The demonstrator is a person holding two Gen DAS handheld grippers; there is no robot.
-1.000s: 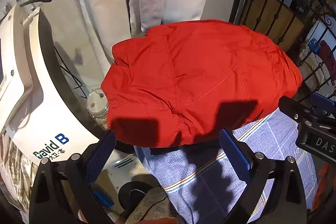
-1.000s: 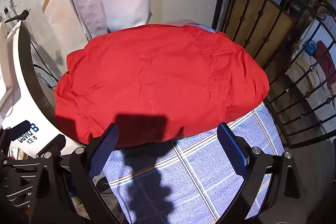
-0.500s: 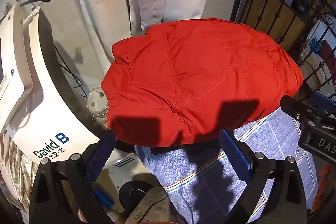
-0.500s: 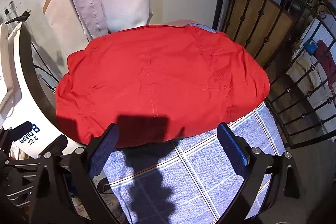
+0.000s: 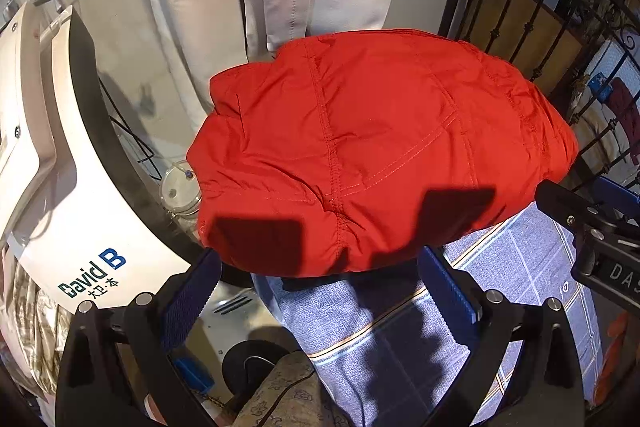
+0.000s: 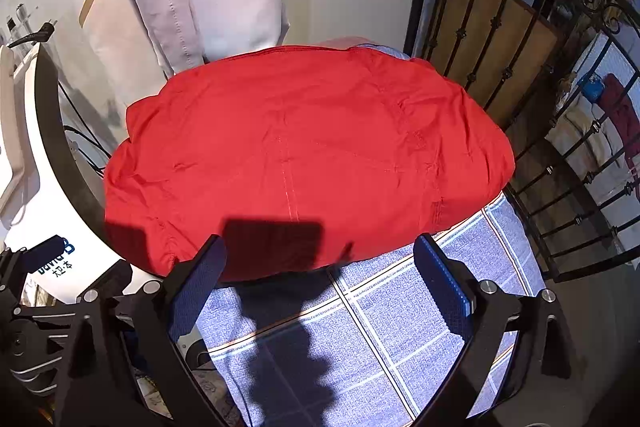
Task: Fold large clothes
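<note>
The red jacket (image 5: 380, 155) sits as a puffy folded bundle on the far part of the blue checked cloth (image 6: 380, 339), seams up. Left gripper (image 5: 320, 291) hangs just short of its near edge, jaws wide apart, holding nothing. Right gripper (image 6: 320, 279), likewise spread and empty, hovers at the same edge. Looks like a pause between folds; next, I'd judge, each must pinch a near corner.

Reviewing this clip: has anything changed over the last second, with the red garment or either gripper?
Nothing visibly changed: the folded red padded garment lies as before on the blue checked cloth, and the left gripper and right gripper remain open, holding nothing.
</note>
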